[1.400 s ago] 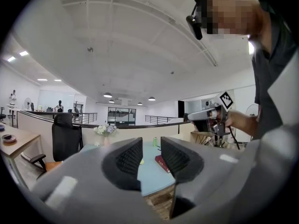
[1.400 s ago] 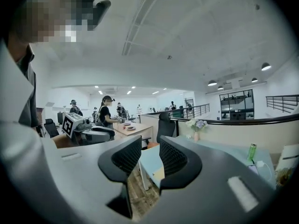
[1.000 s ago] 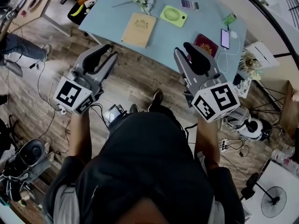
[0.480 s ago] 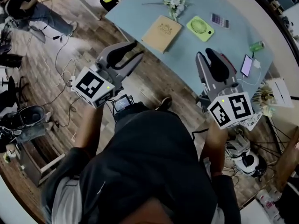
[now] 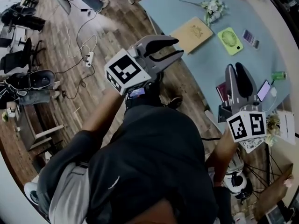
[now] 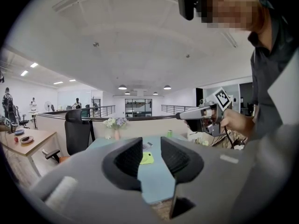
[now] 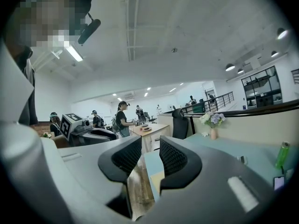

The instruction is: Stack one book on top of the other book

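A tan book [image 5: 194, 33] lies flat on the light-blue table [image 5: 187, 6], near its left edge. A dark red book [image 5: 221, 90] lies at the table's near edge, partly hidden behind my right gripper [image 5: 238, 69]. That gripper hangs over the red book with its jaws a little apart and nothing between them. My left gripper [image 5: 172, 48] is off the table, over the wooden floor just short of the tan book, open and empty. In the left gripper view the left gripper [image 6: 151, 150] looks level along the table. In the right gripper view the right gripper [image 7: 150, 155] points across the table's corner.
On the table are a green fan [image 5: 230, 35], a calculator [image 5: 249, 36], flowers [image 5: 212, 6], a phone [image 5: 264, 90] and a green can [image 5: 279, 74]. Cables and a power strip [image 5: 88, 59] lie on the floor at the left.
The head view has swung round, so the table now sits at the upper right. My left gripper has risen toward the tan book. My right gripper now hangs over the red book.
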